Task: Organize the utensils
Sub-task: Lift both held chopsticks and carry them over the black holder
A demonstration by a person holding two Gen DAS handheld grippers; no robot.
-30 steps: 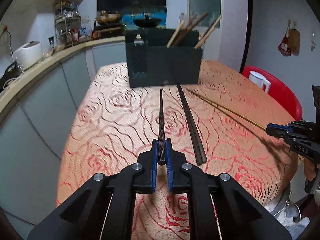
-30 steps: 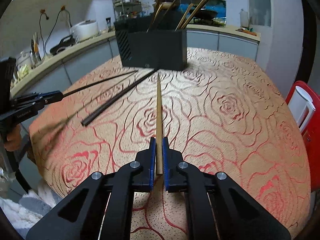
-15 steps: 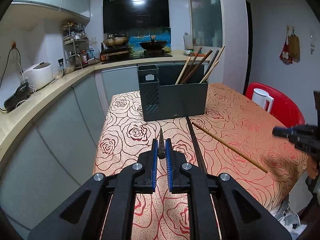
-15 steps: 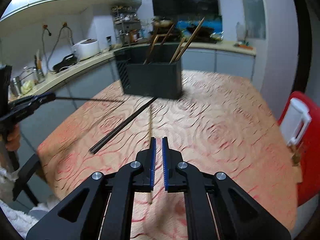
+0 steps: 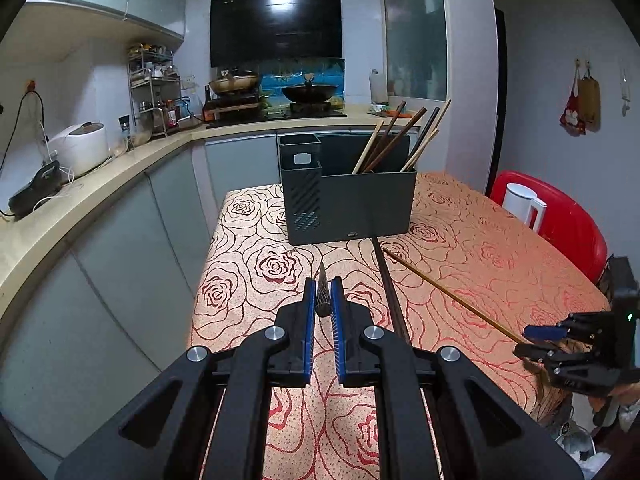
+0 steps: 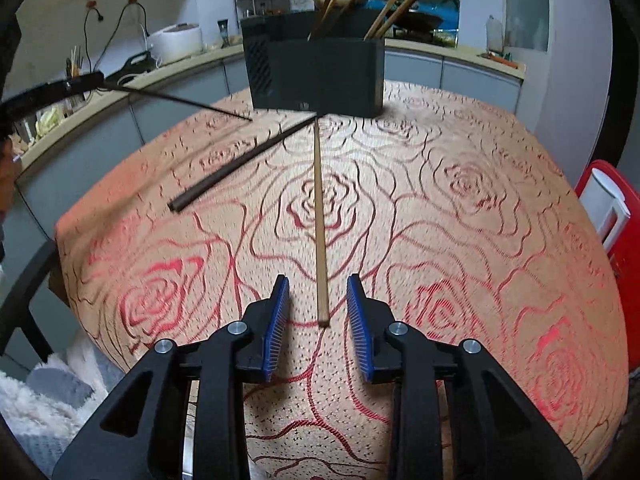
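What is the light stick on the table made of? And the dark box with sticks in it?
The light chopstick looks like bamboo or pale wood: tan, matte and straight, though blur hides any grain. The dark utensil holder looks like moulded plastic: smooth matte grey walls, with neat rows of vent slots on one side.

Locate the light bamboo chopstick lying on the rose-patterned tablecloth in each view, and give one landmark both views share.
Left wrist view: the light bamboo chopstick runs diagonally at centre right, from near the holder down to the right gripper.
Right wrist view: the chopstick lies straight up the centre, its near end between the right gripper's open jaws, untouched.
Shared landmark: the dark grey utensil holder.
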